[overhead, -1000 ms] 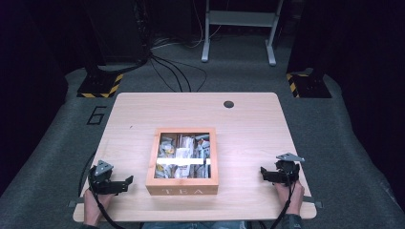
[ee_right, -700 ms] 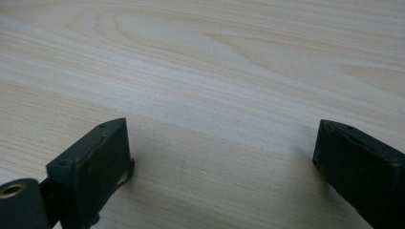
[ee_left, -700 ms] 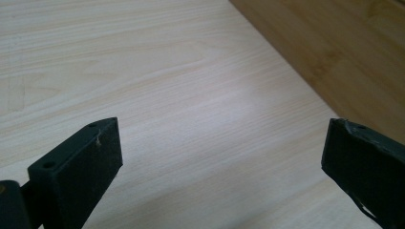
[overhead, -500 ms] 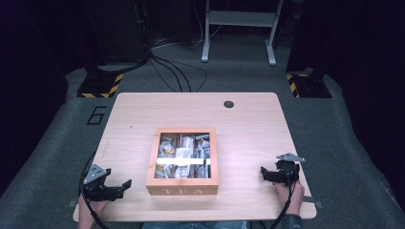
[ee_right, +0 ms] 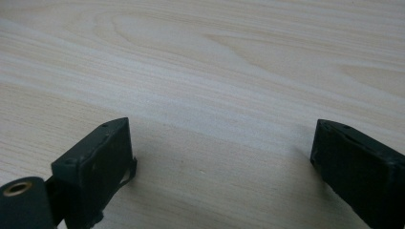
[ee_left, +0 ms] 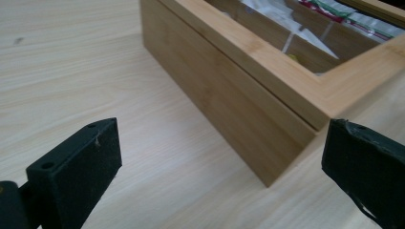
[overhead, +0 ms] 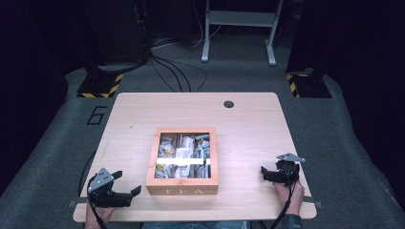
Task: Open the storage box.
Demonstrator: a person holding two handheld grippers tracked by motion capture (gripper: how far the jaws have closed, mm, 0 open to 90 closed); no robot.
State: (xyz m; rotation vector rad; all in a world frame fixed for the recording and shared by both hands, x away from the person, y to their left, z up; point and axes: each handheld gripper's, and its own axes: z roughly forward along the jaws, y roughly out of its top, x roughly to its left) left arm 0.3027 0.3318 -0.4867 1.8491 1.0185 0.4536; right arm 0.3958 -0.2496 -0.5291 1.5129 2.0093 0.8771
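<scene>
Two grippers rest low at the near edge of my table (overhead: 248, 114), jaws spread wide and holding nothing. My left gripper (overhead: 125, 195) points at the near left corner of the wooden tea box (overhead: 181, 183), close but not touching. The box sits closed at the table's middle, packets visible through its glass lid. My right gripper (overhead: 267, 174) lies well apart.

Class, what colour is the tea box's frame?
Light bamboo-brown wood on the tea box; the left gripper view shows it best.
</scene>
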